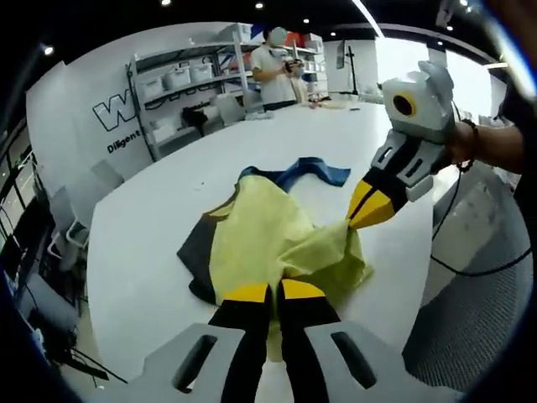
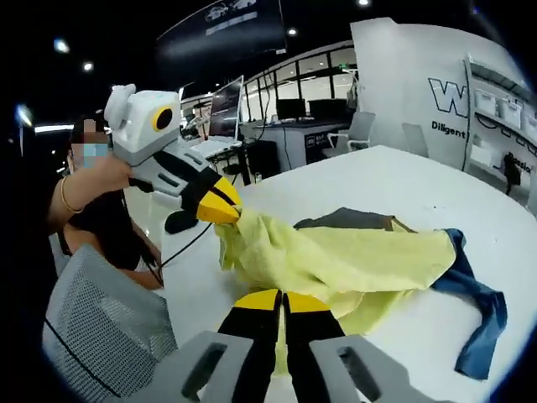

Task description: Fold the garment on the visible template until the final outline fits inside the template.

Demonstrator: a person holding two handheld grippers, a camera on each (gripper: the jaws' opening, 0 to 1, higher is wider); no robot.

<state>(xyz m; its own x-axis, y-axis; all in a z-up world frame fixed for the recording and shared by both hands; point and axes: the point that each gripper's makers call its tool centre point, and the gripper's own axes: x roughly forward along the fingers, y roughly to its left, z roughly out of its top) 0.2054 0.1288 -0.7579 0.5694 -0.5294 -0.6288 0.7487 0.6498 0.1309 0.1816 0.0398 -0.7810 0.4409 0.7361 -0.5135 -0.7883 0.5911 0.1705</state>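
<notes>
Left gripper and right gripper pinching yellow garment, white table

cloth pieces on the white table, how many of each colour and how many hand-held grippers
yellow cloth: 1
blue cloth: 1
dark grey cloth: 1
hand-held grippers: 2, left hand-held gripper and right hand-held gripper, both pinching the yellow cloth
total: 3 cloth pieces and 2 grippers, 5 things on or over the white table
</notes>
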